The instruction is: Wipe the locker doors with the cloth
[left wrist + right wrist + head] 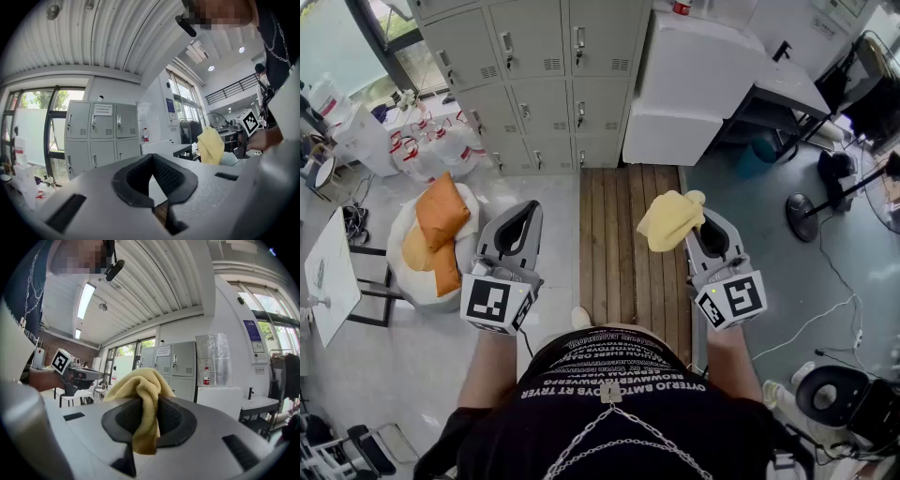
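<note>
Grey locker doors (534, 84) stand ahead, some way beyond both grippers, and show in the left gripper view (101, 136) and the right gripper view (176, 366). A yellow cloth (670, 220) bunches out of my right gripper (701, 208), which is shut on it. In the right gripper view the cloth (143, 394) is pinched between the dark pads of that gripper (149, 399). My left gripper (531, 206) is held level beside it, jaws together and empty (152, 157). The cloth (210, 145) also appears at the right of the left gripper view.
A white cabinet (694, 84) stands right of the lockers. A strip of wooden slats (628, 234) runs toward them. A white beanbag with orange cushions (441, 234) sits on the left, plastic bags (431, 150) behind it. A floor fan (825, 206) and cables lie right.
</note>
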A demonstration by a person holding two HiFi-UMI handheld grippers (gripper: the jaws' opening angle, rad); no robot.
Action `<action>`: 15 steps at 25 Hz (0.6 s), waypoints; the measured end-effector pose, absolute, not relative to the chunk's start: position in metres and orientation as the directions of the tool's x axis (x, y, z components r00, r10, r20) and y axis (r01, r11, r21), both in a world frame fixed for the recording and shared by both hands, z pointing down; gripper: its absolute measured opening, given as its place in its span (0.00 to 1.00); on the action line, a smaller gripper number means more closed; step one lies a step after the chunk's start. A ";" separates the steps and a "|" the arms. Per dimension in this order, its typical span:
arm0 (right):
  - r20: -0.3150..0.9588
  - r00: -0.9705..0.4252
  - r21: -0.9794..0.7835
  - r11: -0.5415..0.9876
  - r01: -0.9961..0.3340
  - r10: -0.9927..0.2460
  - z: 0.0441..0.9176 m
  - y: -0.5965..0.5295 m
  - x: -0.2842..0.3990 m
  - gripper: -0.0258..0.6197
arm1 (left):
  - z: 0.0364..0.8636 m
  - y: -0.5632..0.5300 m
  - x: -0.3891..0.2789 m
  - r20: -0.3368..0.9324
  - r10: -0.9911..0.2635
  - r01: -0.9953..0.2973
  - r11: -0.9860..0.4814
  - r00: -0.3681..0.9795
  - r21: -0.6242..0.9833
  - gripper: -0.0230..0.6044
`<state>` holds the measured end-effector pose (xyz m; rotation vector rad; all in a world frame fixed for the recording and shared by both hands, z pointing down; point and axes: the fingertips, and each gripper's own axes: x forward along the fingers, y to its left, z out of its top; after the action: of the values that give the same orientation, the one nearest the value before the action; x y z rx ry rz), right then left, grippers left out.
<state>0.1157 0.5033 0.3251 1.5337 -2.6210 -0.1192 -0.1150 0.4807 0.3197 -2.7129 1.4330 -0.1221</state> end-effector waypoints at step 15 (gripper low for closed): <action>0.041 -0.501 0.104 0.502 -0.859 -0.865 0.323 0.482 0.073 0.14 | 0.319 0.449 -0.140 0.004 -0.809 -0.801 -0.583 0.588 -0.136 0.04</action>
<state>0.0727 0.4817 0.3230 1.5215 -2.6459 -0.1062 -0.1397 0.4486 0.3187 -2.6915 1.3703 -0.0983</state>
